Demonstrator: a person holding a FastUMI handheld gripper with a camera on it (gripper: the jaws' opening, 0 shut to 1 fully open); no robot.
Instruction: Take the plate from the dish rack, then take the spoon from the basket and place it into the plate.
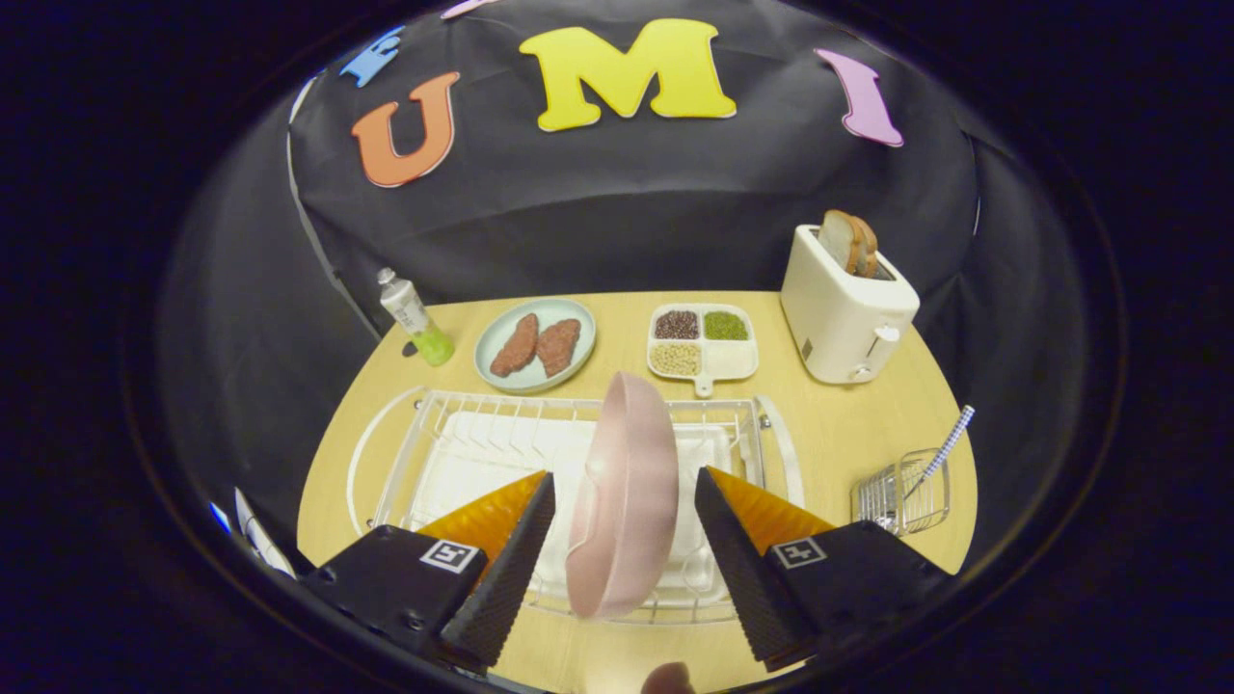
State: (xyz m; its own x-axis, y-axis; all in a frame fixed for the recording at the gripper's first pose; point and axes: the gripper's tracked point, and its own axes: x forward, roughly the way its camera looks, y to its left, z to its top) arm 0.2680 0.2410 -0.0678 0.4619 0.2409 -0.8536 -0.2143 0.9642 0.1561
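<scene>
A pink plate (pixel 625 496) stands on edge in the white wire dish rack (pixel 463 434), its rim turned toward the camera, and it serves here as the landmark. The gripper (pixel 625 501) reaches in around it with the jaws set wide: one finger lies to the left of the plate and the other to the right, each with a visible gap to the plate's faces, so neither presses on it. The rack sits on a light wooden table (pixel 829 424) and spreads out to both sides of the plate. To the right of the plate, well apart from it and past the rack's end, stands a small wire basket (pixel 901 493) with a spoon (pixel 945 449) leaning out of it, its checked handle pointing up and away. Beyond the plate, just behind the rack, is a white divided tray (pixel 702 349) with beans and grains in three of its compartments. Beyond and left of the plate is a pale green dish (pixel 535 344) bearing two pieces of meat, and further left a tube with a green cap (pixel 415 316) standing cap-down. Beyond and right of the plate stands a white toaster (pixel 846 304) with bread slices (pixel 848 243) sticking up from its slot.
</scene>
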